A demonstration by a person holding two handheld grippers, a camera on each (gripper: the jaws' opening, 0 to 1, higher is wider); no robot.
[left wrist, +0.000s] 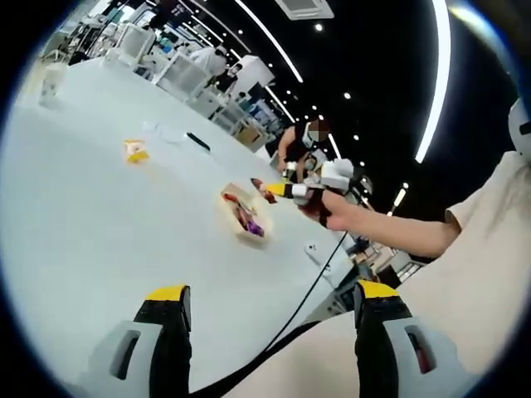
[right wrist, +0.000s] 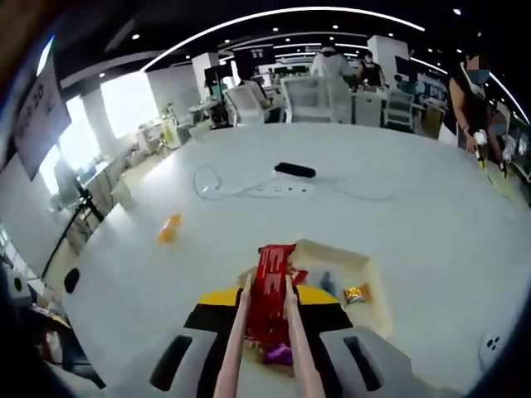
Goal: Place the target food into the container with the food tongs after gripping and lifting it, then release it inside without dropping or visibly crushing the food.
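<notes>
Tongs [right wrist: 267, 332] sit clamped in my right claw [right wrist: 270, 319], their two pale arms running forward between its yellow-tipped jaws, and between the tong tips is a red wrapped snack [right wrist: 271, 290], pinched and lifted. It hangs over the near edge of the cream tray [right wrist: 365, 265], which rests on the white table [right wrist: 415, 215]. Inside the tray, beside the red snack, lie an orange-and-gold wrapped piece [right wrist: 357, 293] and a purple one [right wrist: 278, 355] that shows just under the tongs. Left of the tray, well apart, a small orange packet [right wrist: 169, 229] lies on the table. Beyond the tray a white cable [right wrist: 241, 189] loops toward a power strip [right wrist: 282, 188], with a black bar-shaped object [right wrist: 294, 170] just past it.

My left claw [left wrist: 270, 319] stands wide open with nothing between its jaws, low over the near table edge. From there I see my right claw out ahead, above the tray's far side. Beyond the table stands a person [left wrist: 299, 145] among desks and chairs.
</notes>
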